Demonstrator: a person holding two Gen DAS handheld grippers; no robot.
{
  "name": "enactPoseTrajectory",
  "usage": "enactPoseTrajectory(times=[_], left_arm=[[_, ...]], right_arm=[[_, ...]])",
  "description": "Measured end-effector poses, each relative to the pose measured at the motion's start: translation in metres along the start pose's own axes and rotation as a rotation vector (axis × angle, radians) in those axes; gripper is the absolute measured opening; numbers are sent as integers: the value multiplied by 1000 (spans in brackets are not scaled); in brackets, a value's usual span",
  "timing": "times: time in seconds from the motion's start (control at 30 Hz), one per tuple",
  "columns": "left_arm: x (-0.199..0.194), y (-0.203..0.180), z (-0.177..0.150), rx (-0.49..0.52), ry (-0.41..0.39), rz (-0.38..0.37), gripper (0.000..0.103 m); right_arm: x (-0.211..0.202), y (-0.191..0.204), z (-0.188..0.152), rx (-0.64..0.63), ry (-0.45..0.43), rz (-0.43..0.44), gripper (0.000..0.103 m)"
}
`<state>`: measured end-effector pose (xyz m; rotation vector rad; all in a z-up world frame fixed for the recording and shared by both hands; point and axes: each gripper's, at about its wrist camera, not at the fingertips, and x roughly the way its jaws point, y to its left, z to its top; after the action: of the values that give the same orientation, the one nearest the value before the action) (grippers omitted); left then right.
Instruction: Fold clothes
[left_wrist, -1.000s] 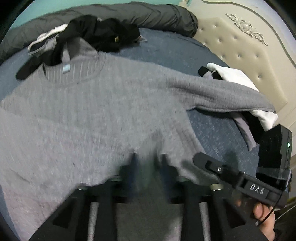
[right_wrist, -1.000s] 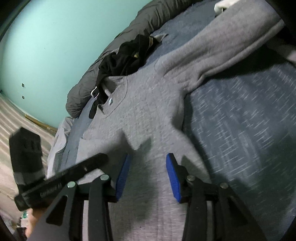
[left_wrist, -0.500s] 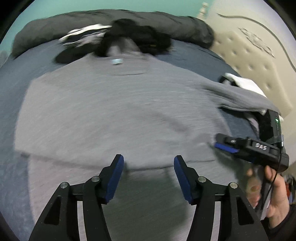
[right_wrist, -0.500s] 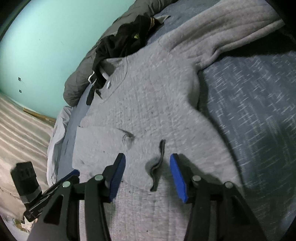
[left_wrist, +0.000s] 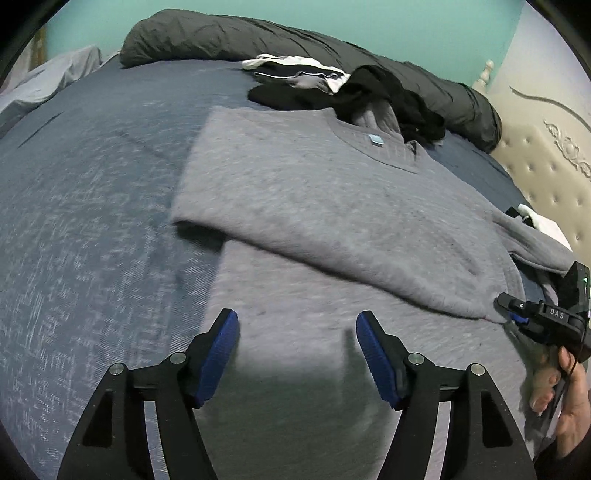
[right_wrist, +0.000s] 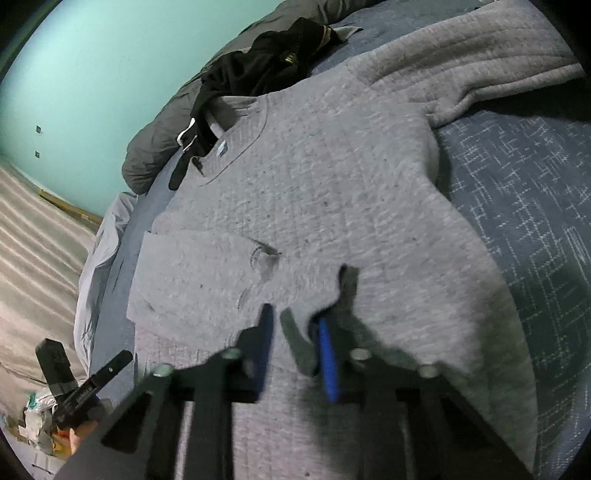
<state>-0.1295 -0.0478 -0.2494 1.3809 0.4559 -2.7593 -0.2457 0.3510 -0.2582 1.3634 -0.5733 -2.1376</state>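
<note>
The big blue bed (left_wrist: 92, 221) fills both views, with a dark grey duvet (left_wrist: 295, 40) rolled along its far edge. The grey sweater (left_wrist: 332, 206) lies flat in the middle of the bed. Its neck points to the upper right in the left view and its long way runs from there down to the bottom of the frame. One side now lies folded over the body (a second ago it was spread out wide). A small blue label (left_wrist: 376, 139) sits at the neck, too small to read.

The left gripper (left_wrist: 297, 354) has opened wide and holds nothing. The right gripper (right_wrist: 293, 354) has closed down, pinching a fold of the sweater. Its side reads "DAS".
</note>
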Motion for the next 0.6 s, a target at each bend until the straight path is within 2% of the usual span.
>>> enactPoseTrajectory(times=[0.07,0.2,0.37,0.5,0.6], left_arm=[[-2,10,-4,-16,-6,1,71],[-7,28,-5,-74,-10,-19,71],[-8,38,-4,-87,-16,-9,71],[3,42,-8,-105,26,-12,71],[15,40,-13,-95,64,-1,71]], right_arm=[[-3,4,2,-16,-21,5,6],[-15,14,4,-48,-70,27,5],[-36,25,8,-67,-134,44,5],[-72,34,16,-82,-212,67,5],[-104,37,17,-107,-295,47,5]])
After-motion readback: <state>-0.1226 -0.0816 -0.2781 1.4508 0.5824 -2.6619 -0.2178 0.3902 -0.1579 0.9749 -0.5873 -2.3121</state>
